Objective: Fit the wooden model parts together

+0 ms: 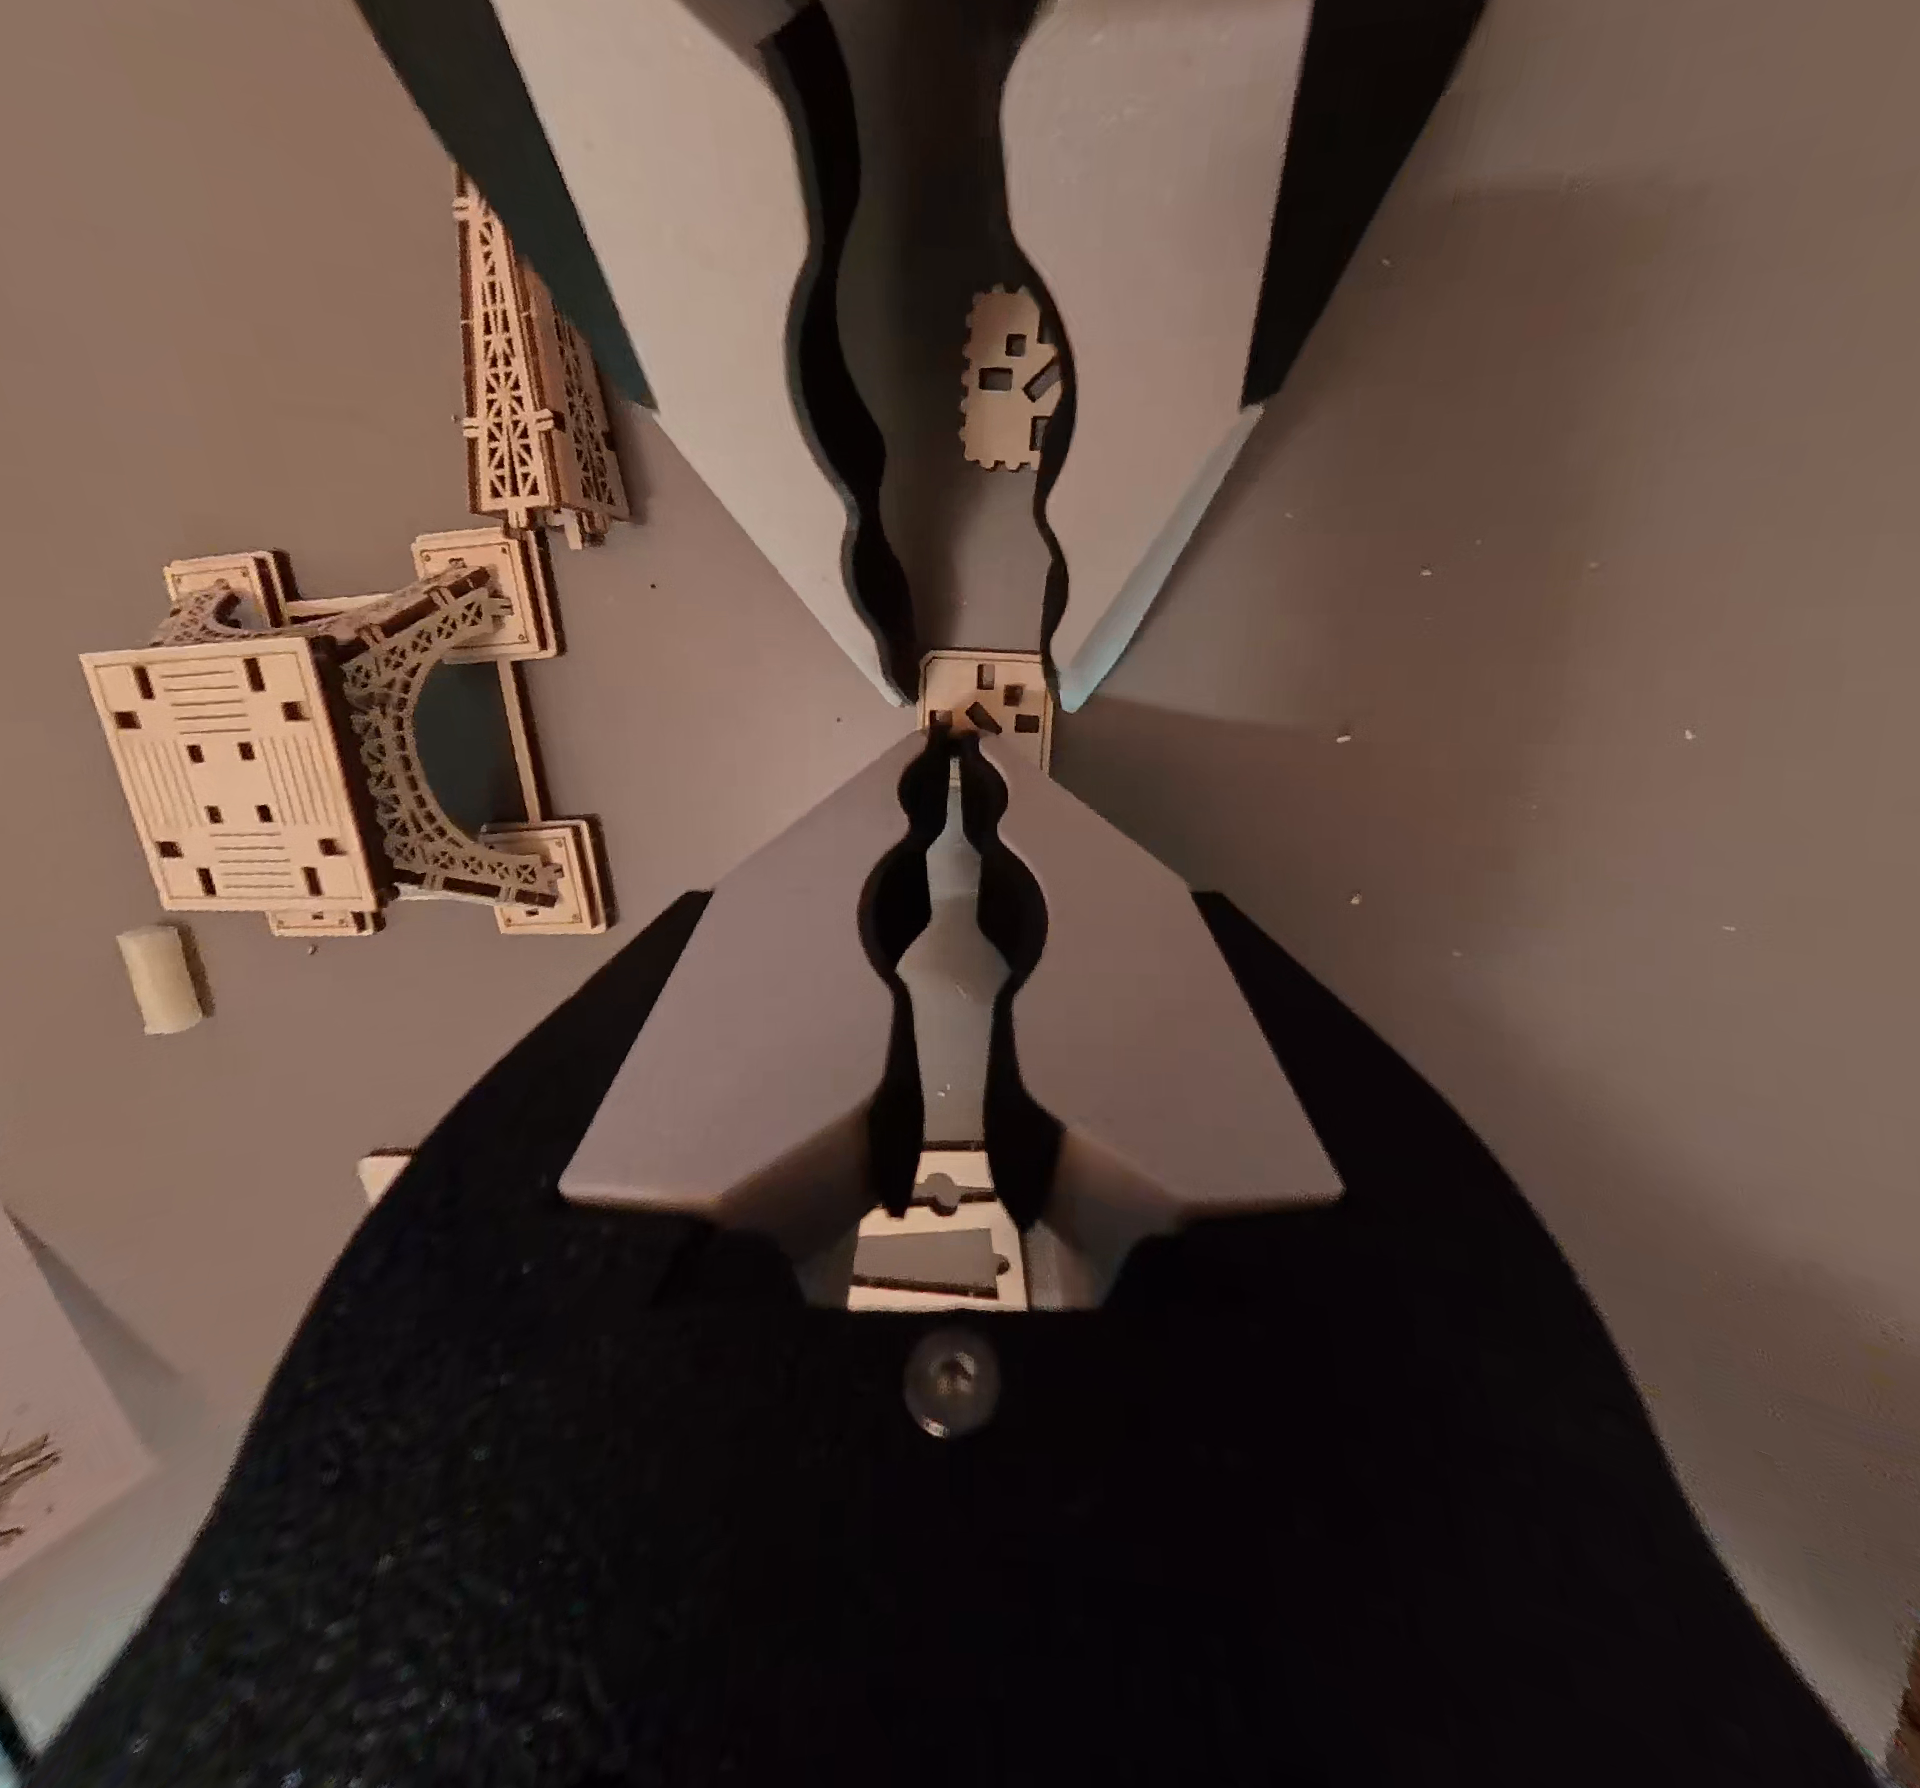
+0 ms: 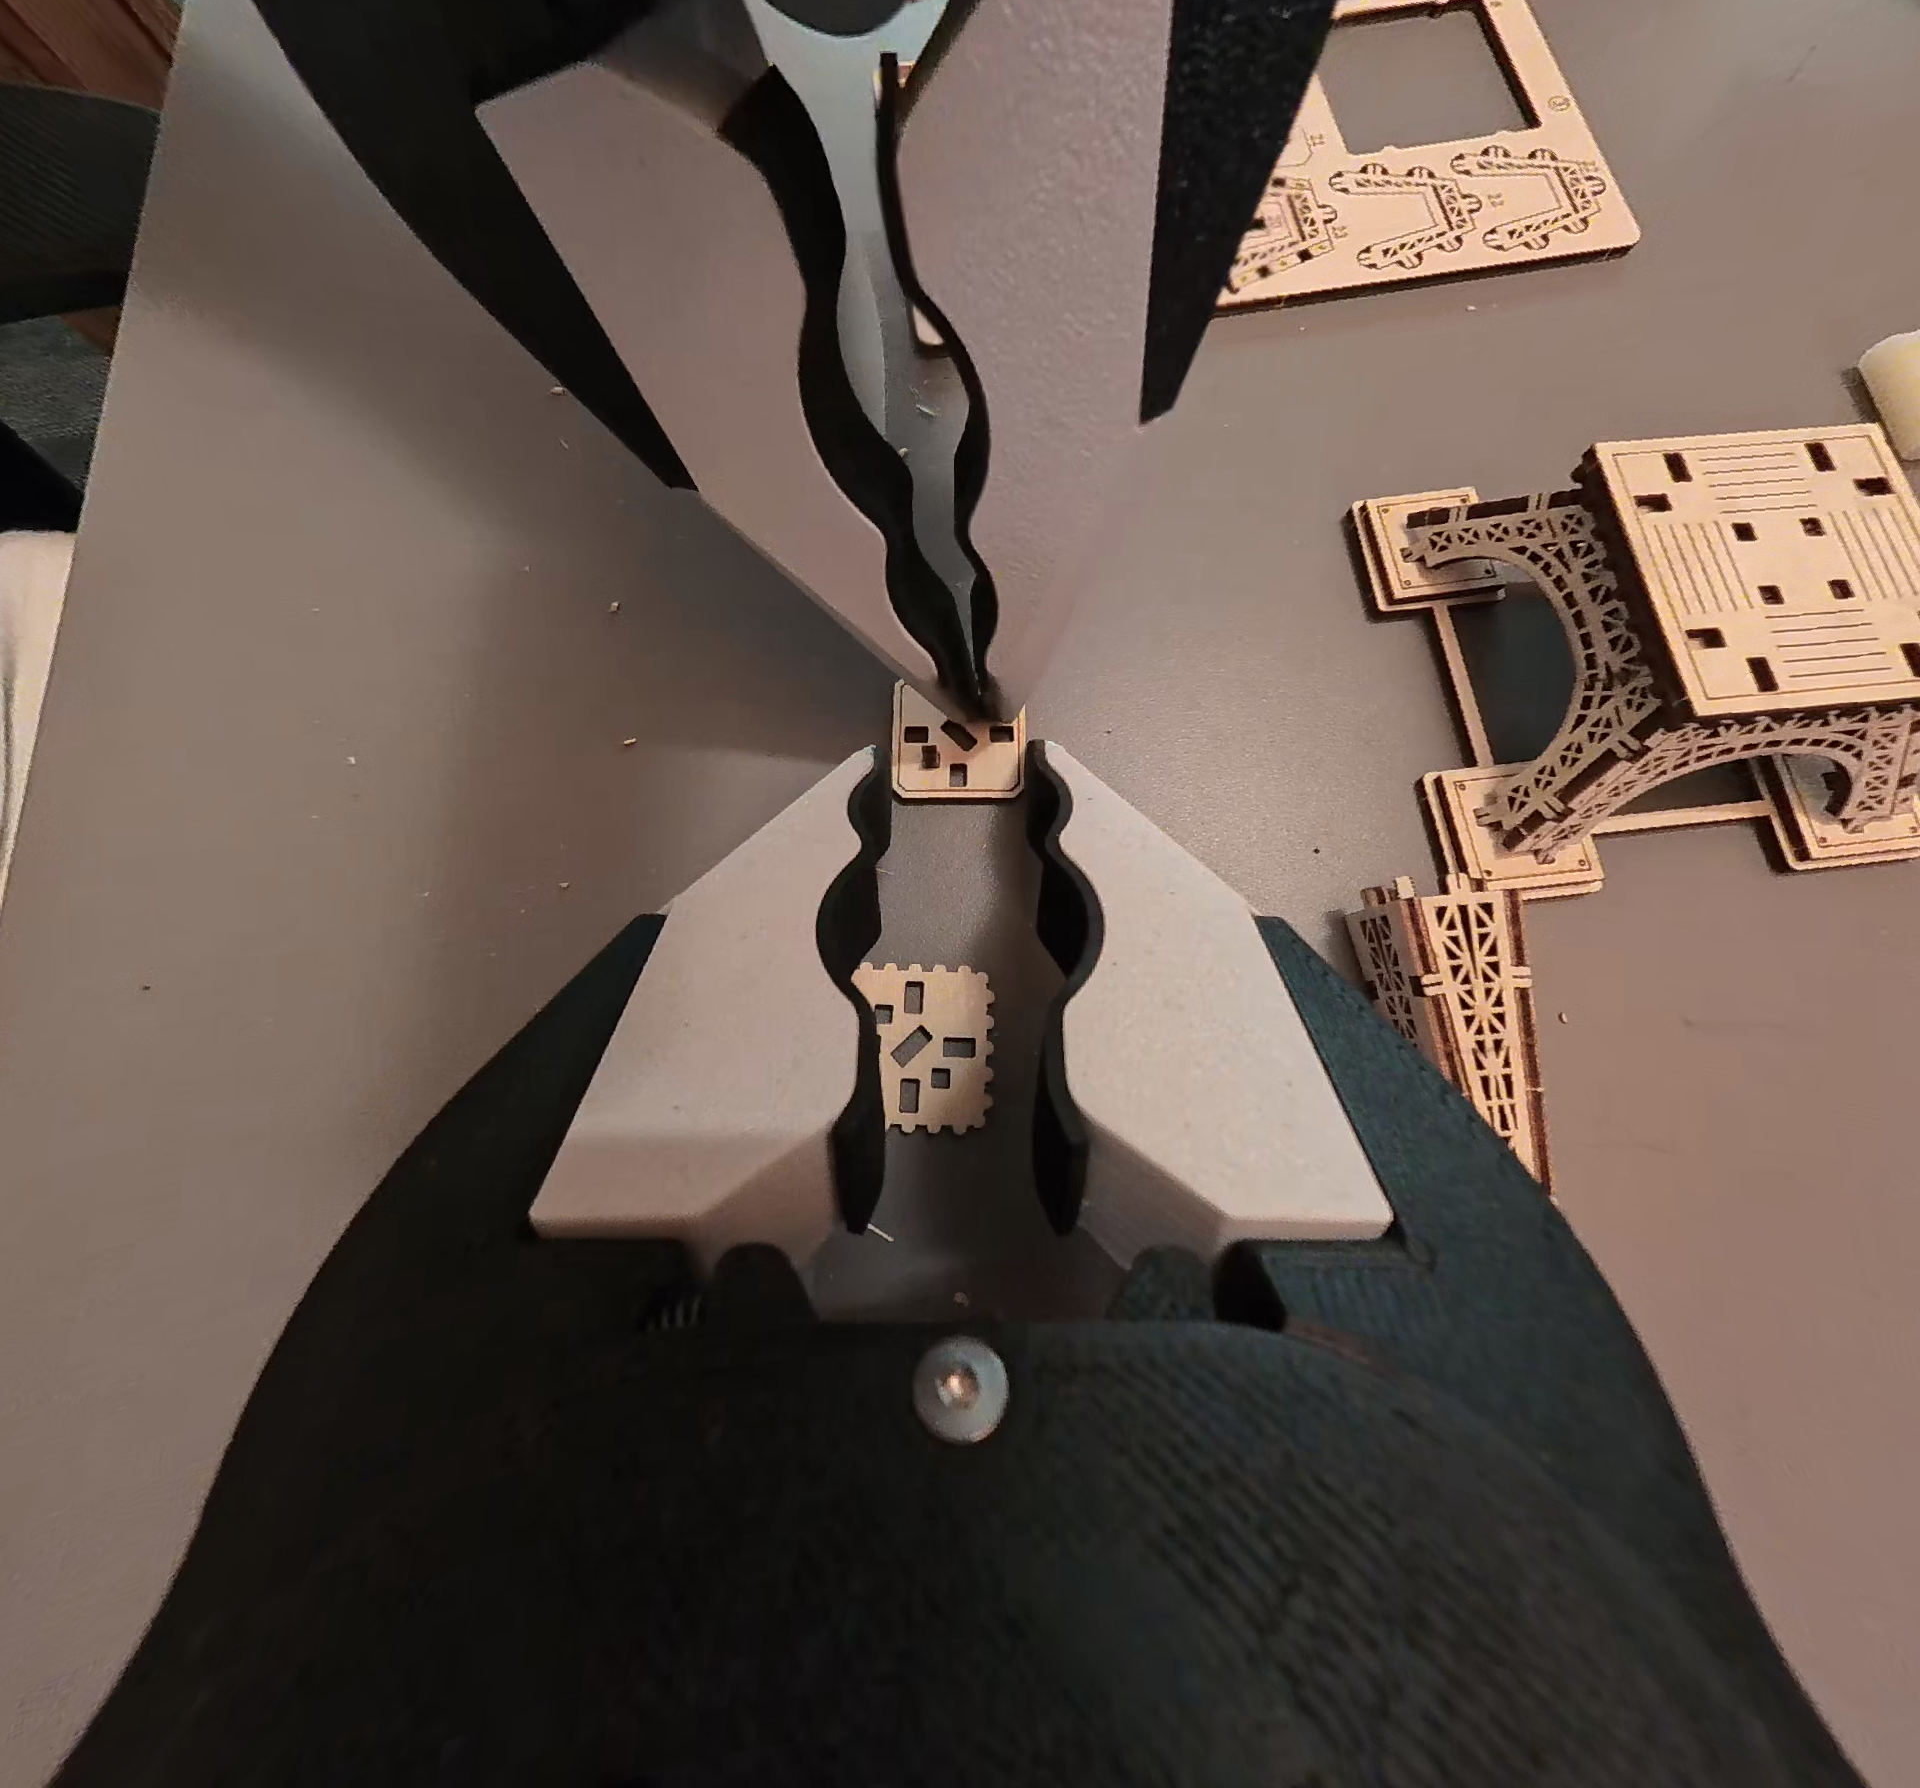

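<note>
A small square wooden plate [image 2: 958, 736] with several cut slots sits between the fingertips of my right gripper [image 2: 958, 770], which is shut on its two sides. My left gripper [image 1: 956, 746] is shut, its tips resting on the plate's [image 1: 987, 689] edge; I cannot tell if anything is pinched between them. The left gripper shows in the right wrist view [image 2: 971, 694] coming from above, and the right gripper shows in the left wrist view [image 1: 982, 694]. A second slotted plate [image 2: 925, 1052] with scalloped edges lies flat on the table under the right gripper.
The lattice tower base [image 2: 1714, 658] on its frame stands right of the grippers. A tapered tower section [image 2: 1455, 1021] lies beside it. A wooden parts sheet [image 2: 1455, 138] lies at the far right. A whitish cylinder [image 1: 161, 975] lies by the base. The table edge [image 2: 125, 367] runs along the left. Left and right tips are no more than a few centimetres apart. Left tips and right tips are each some 20 cm from the whitish cylinder [image 1: 161, 975].
</note>
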`<state>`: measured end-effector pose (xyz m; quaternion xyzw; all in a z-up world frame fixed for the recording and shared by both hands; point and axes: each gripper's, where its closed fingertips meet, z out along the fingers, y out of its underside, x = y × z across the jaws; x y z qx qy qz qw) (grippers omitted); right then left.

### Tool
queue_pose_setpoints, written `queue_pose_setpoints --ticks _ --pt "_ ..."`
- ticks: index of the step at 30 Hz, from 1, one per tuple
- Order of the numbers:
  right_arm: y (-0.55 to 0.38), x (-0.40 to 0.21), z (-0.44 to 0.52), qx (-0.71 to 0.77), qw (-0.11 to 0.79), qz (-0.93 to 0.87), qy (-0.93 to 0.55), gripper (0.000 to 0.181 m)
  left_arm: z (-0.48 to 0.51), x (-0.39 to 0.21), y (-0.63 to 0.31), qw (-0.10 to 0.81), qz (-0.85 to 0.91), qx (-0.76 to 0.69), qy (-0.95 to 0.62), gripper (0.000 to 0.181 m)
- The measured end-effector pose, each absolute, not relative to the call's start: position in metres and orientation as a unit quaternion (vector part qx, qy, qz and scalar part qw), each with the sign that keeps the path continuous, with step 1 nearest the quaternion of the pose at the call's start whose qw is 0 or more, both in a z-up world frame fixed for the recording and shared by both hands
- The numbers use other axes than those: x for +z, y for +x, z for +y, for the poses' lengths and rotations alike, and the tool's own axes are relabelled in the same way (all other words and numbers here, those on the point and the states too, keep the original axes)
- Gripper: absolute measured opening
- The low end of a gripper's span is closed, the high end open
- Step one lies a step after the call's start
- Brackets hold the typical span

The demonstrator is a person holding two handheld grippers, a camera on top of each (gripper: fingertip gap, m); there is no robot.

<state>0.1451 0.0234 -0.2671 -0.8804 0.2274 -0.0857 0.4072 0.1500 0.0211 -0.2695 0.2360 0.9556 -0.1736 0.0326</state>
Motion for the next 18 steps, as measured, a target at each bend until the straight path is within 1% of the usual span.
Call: queue_pose_setpoints --ticks 3,9,12,15,16,18 --pt "0.145 -0.267 0.023 -0.086 0.407 0.227 -0.881 0.025 0.021 -0.27 0.15 0.008 0.96 -0.18 0.216 0.001" --pt "0.145 -0.267 0.023 -0.086 0.407 0.227 -0.881 0.025 0.02 -0.268 0.15 -0.01 0.951 -0.229 0.207 0.001" --pt "0.145 -0.267 0.023 -0.087 0.407 0.227 -0.881 0.025 0.018 -0.259 0.153 -0.025 0.945 -0.264 0.19 0.005" --pt "0.145 -0.267 0.023 -0.086 0.407 0.227 -0.881 0.025 0.02 -0.253 0.154 -0.049 0.945 -0.268 0.182 0.011" --pt "0.145 -0.267 0.023 -0.086 0.407 0.227 -0.881 0.025 0.02 -0.252 0.156 -0.046 0.945 -0.265 0.186 0.009" --pt "0.145 -0.267 0.023 -0.085 0.407 0.228 -0.88 0.025 0.022 -0.255 0.156 -0.038 0.947 -0.244 0.203 0.001"
